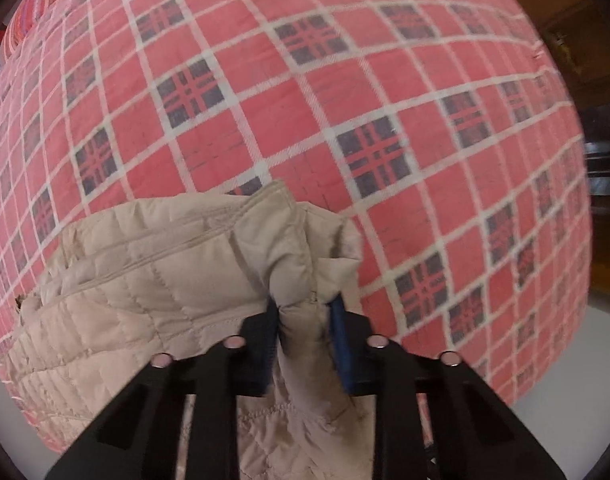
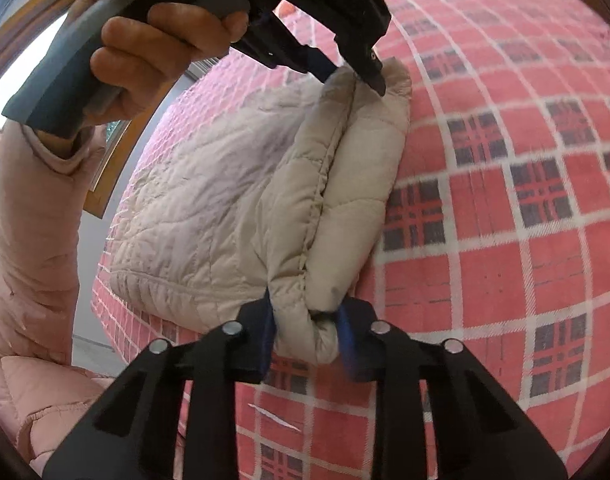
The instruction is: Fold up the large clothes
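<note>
A beige quilted jacket (image 2: 209, 208) lies on a red plaid bedspread (image 2: 505, 240), with one edge lifted into a raised fold. My right gripper (image 2: 305, 332) is shut on the near end of that fold (image 2: 329, 240). In the right wrist view my left gripper (image 2: 353, 74) pinches the far end of the same fold, with a person's hand (image 2: 145, 60) on its grey handle. In the left wrist view my left gripper (image 1: 303, 320) is shut on a bunched beige corner of the jacket (image 1: 165, 280), and the plaid bedspread (image 1: 305, 100) fills the background.
A person's pink padded sleeve (image 2: 33, 220) runs down the left of the right wrist view. A wooden frame (image 2: 117, 148) and a window are behind it. The bed's edge and a pale floor (image 1: 585, 360) show at lower right in the left wrist view, with dark furniture (image 1: 601, 168) beyond.
</note>
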The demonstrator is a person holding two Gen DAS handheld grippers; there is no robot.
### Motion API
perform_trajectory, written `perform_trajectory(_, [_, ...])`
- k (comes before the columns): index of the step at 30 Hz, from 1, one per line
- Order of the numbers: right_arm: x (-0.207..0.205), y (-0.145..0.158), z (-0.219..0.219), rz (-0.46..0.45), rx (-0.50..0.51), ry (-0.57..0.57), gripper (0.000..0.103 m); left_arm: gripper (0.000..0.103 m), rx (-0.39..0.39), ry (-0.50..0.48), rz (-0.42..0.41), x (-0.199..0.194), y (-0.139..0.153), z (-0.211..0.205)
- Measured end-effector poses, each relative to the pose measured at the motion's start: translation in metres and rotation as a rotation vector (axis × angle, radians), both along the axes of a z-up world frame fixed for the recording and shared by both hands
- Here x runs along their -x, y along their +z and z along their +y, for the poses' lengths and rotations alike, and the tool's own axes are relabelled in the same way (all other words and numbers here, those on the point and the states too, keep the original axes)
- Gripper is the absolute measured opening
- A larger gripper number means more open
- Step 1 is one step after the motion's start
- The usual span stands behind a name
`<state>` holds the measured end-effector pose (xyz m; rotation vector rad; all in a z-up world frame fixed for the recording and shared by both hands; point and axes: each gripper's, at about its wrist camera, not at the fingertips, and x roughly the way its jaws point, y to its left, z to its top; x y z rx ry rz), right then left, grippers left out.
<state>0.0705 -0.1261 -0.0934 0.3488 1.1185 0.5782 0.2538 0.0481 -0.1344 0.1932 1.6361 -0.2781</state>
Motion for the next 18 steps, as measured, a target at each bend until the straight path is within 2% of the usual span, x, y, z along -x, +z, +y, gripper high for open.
perform_trajectory(7, [0.01, 0.048, 0.027, -0.118, 0.027, 0.036, 0.021, 0.014, 0.159, 0.026, -0.044, 0.008, 0.052, 0.038])
perform_trajectory(11, [0.015, 0.079, 0.051, -0.191, 0.047, 0.093, 0.021, 0.014, 0.248, 0.048, -0.12, 0.008, 0.098, 0.082])
perform_trajectory(18, [0.017, 0.117, 0.114, -0.27, 0.06, 0.243, 0.021, 0.014, 0.359, 0.133, -0.218, 0.024, 0.142, 0.177])
